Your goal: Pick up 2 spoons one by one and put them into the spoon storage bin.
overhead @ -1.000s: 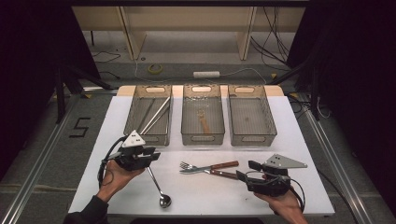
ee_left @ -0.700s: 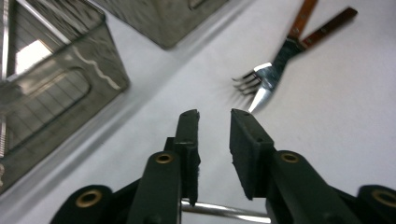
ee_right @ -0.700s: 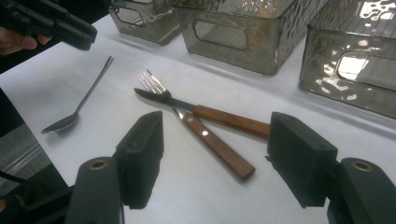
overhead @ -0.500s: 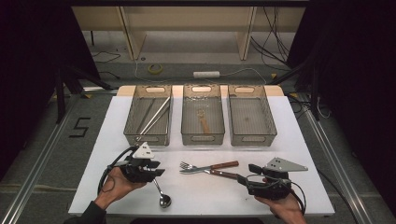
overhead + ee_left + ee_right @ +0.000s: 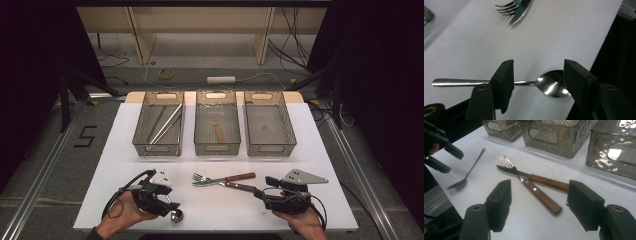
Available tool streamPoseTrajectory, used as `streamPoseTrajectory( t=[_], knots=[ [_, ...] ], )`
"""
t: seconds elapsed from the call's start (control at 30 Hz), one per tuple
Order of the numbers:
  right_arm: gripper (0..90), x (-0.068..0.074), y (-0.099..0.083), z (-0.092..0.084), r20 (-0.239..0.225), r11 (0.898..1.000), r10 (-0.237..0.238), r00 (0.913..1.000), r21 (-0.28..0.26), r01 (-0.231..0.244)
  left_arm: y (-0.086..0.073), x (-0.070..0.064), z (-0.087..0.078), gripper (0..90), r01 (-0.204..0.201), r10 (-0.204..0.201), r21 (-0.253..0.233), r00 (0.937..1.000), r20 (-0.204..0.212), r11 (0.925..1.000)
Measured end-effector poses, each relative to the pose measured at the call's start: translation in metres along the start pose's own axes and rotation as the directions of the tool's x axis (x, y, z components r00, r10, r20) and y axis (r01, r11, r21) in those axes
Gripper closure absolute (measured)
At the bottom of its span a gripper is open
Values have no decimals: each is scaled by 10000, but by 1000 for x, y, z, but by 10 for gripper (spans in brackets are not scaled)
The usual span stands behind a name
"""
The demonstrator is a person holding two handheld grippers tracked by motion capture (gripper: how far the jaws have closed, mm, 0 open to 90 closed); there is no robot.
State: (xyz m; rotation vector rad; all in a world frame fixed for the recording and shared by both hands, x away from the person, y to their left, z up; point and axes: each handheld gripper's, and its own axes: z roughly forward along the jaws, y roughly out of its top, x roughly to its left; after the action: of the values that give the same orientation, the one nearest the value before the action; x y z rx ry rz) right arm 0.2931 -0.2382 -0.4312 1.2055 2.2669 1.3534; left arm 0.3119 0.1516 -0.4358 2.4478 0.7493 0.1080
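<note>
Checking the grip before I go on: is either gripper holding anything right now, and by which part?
Nothing is held. The left gripper has just been opening, its jaws astride the spoon without pressing; the right gripper is open.

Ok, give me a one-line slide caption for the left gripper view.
Left gripper, jaws just opened, straddles a steel spoon on the white table; fork and knife lie beyond.

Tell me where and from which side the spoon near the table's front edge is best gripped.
Probably the spoon by its thin neck, from above, the left gripper's fingers closing across it: it lies flat, bowl near the table edge. They have just been opening, straddling it untouched.
</note>
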Motion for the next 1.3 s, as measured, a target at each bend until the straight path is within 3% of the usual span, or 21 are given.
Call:
streamPoseTrajectory(
  t=[0.4, 0.87, 1.2, 1.3],
  knots=[
    [373, 0, 0, 1, 6, 10000, -40, 10000, 27, 40, -12, -14, 3, 466, -25, 7, 502, 9994, 349, 9987],
    [373, 1, 0, 2, -48, 9999, -7, 10000, 104, 8, -16, -21, 13, 383, -319, 256, 1112, 9980, 572, 9933],
    [373, 0, 0, 2, -61, 10000, -9, 10000, 80, 10, -19, -22, 16, 413, -387, 333, 1536, 9987, 374, 9874],
    [373, 0, 0, 2, -55, 10000, -2, 10000, 79, 3, -20, -23, 17, 436, -575, 535, 1686, 9982, 280, 9840]
  ],
)
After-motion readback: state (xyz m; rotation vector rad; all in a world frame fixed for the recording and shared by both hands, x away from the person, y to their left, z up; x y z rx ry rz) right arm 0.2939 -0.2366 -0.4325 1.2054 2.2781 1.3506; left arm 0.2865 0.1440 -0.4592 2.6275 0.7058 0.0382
